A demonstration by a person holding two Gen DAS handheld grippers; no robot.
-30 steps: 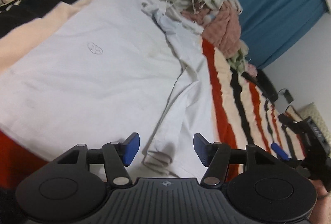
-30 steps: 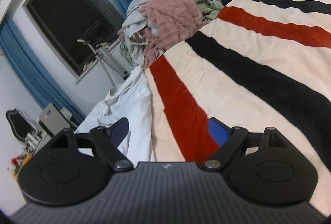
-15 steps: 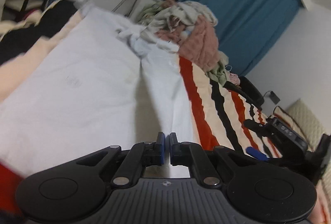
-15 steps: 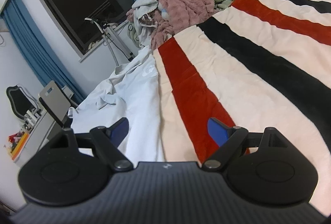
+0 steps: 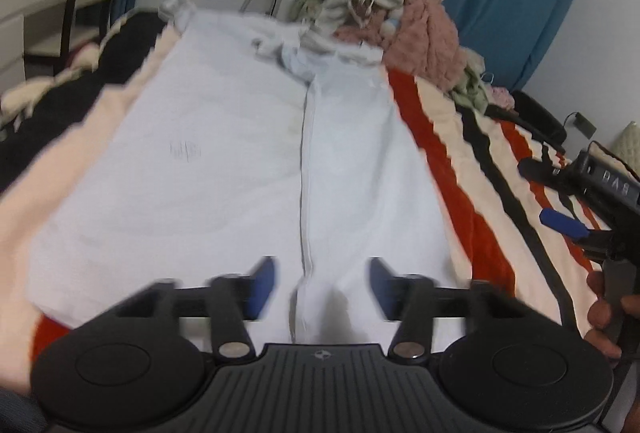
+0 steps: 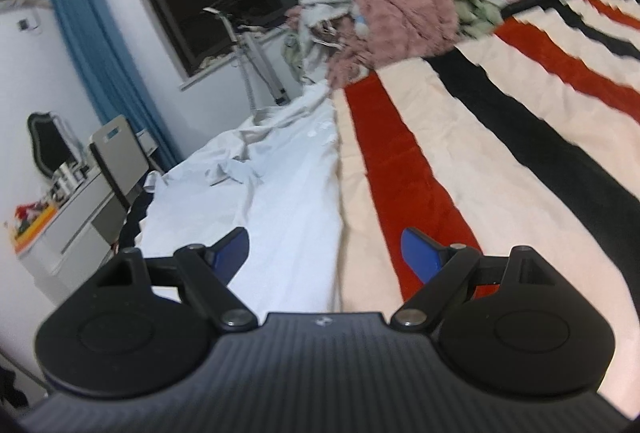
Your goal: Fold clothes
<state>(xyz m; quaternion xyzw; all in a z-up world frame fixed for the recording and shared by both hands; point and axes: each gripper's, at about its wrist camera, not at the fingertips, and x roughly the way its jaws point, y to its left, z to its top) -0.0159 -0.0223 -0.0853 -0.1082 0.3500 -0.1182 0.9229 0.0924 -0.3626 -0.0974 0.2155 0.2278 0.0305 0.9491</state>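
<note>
Both the left gripper (image 5: 322,287) and right gripper (image 6: 326,253) hover released over the white garment (image 5: 224,169) spread flat on the striped bed (image 6: 500,161)

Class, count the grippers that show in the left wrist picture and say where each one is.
2. The left gripper is at the bottom, jaws open over the white garment. The right gripper is at the right edge above the striped blanket, held in a hand.

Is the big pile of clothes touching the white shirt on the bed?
Touching. In the right wrist view the white shirt's far end runs right up against the foot of the clothes pile, with no stripy blanket showing between them.
</note>
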